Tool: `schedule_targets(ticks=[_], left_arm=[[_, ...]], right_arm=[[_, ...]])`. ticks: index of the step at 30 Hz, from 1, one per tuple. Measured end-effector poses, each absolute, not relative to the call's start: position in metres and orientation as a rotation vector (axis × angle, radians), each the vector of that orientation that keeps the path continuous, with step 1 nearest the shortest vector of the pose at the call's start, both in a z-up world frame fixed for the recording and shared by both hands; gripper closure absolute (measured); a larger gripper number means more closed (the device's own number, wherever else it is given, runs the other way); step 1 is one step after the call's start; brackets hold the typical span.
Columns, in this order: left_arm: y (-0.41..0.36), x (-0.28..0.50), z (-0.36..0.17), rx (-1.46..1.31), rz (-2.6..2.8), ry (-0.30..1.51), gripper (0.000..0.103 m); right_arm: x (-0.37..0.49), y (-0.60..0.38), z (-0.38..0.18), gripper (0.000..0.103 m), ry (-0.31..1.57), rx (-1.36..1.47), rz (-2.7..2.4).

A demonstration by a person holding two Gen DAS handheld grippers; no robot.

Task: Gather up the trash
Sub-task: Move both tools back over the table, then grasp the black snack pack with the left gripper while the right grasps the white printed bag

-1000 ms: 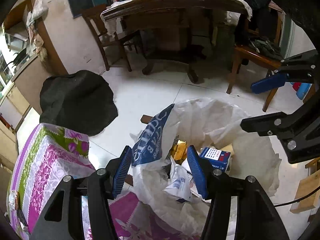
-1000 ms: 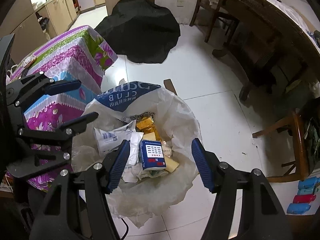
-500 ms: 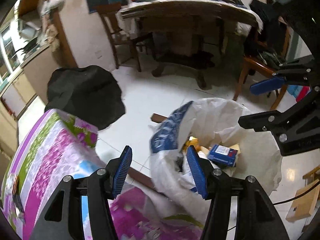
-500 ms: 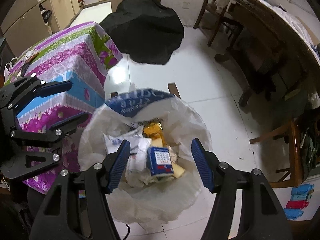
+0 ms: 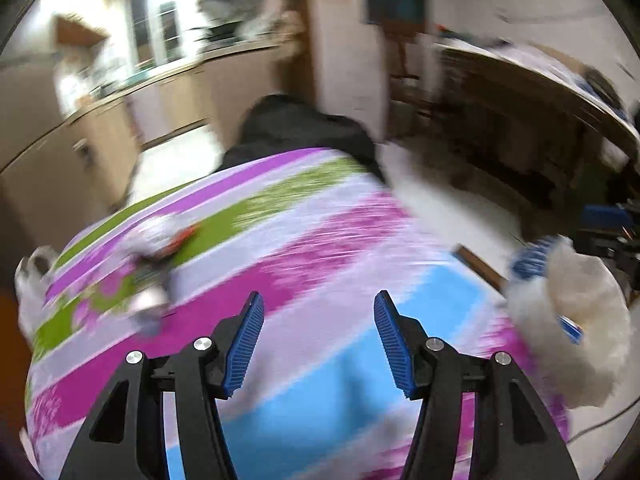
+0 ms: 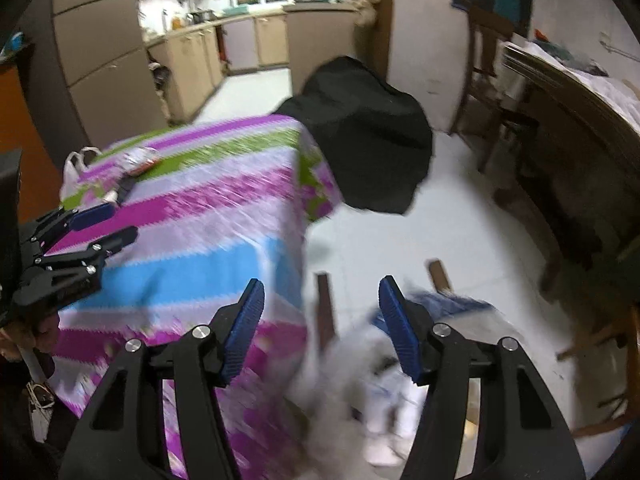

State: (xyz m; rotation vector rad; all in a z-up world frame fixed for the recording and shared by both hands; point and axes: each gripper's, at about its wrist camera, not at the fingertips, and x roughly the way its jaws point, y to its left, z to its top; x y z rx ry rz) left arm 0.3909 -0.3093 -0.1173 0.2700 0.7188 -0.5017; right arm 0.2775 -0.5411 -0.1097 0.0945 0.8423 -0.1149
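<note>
Both views are motion-blurred. My left gripper point(image 5: 318, 340) is open and empty above a table with a striped purple, green and blue cloth point(image 5: 304, 264). Small wrappers point(image 5: 160, 248) lie on the cloth at far left; they also show in the right wrist view point(image 6: 138, 160). The white trash bag point(image 5: 572, 320) stands on the floor to the right of the table. My right gripper point(image 6: 320, 328) is open and empty, over the table's edge and the trash bag point(image 6: 384, 376). The left gripper also shows in the right wrist view point(image 6: 100, 226).
A black cloth heap point(image 6: 372, 136) lies on the floor beyond the table. A dark wooden table point(image 6: 580, 128) and chairs stand at right. Kitchen cabinets point(image 6: 192, 64) line the far left. A white plastic bag point(image 6: 78, 164) hangs at the table's far corner.
Both grippers have swung left and up, away from the trash bag toward the cloth-covered table. The bag has slid to the right and lower edges of the views. Both stay open.
</note>
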Motion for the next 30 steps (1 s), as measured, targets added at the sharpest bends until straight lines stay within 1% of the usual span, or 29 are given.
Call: schedule_targets(ticks=[5,6,7,8,9,13,15,18,20,21,22,23,24,26,27,28,30], left_arm=[[-0.224,0.432,-0.116,0.164,-0.352,0.734,0.044],[-0.207,0.442,-0.115,0.128,-0.335,0.736,0.042],[-0.194,0.448,-0.116,0.103,-0.334,0.734,0.034],[-0.185,0.455,-0.116,0.076,-0.339,0.733,0.029],[-0.180,0.462,-0.116,0.063,-0.350,0.732,0.023],[-0.188,0.479,-0.125,0.122,-0.398,0.736,0.022],[-0.204,0.488,-0.134,0.163,-0.374,0.740,0.022],[-0.210,0.510,-0.150,0.157,-0.348,0.789,0.023],[-0.210,0.525,-0.160,0.149,-0.346,0.822,0.032],[-0.210,0.531,-0.164,0.146,-0.346,0.843,0.041],[-0.209,0.535,-0.169,0.138,-0.349,0.856,0.046],[-0.207,0.538,-0.172,0.120,-0.362,0.869,0.049],[-0.203,0.541,-0.175,0.085,-0.387,0.883,0.057],[-0.195,0.542,-0.175,0.049,-0.399,0.883,0.063],[-0.189,0.539,-0.173,0.031,-0.401,0.877,0.072],[-0.183,0.536,-0.170,0.017,-0.400,0.874,0.075],[-0.163,0.523,-0.161,-0.015,-0.388,0.854,0.076]], right_arm=[[0.328,-0.503,-0.113,0.048,0.845,0.093,-0.025],[0.336,-0.494,-0.112,0.048,0.843,0.087,-0.012],[0.344,-0.488,-0.111,0.048,0.841,0.083,0.001],[0.357,-0.479,-0.109,0.048,0.839,0.080,0.023],[0.364,-0.473,-0.107,0.048,0.837,0.080,0.035],[0.407,-0.449,-0.103,0.047,0.837,0.069,0.105],[0.428,-0.436,-0.103,0.045,0.843,0.037,0.138],[0.458,-0.418,-0.103,0.044,0.848,-0.027,0.180],[0.475,-0.409,-0.102,0.042,0.844,-0.054,0.203],[0.481,-0.406,-0.101,0.041,0.840,-0.064,0.212],[0.487,-0.403,-0.101,0.040,0.837,-0.072,0.222],[0.495,-0.398,-0.101,0.039,0.832,-0.083,0.237],[0.499,-0.395,-0.102,0.038,0.831,-0.090,0.247],[0.509,-0.388,-0.106,0.036,0.836,-0.101,0.282],[0.512,-0.382,-0.108,0.034,0.835,-0.110,0.303],[0.515,-0.378,-0.110,0.033,0.834,-0.122,0.327],[0.521,-0.359,-0.116,0.026,0.834,-0.169,0.402]])
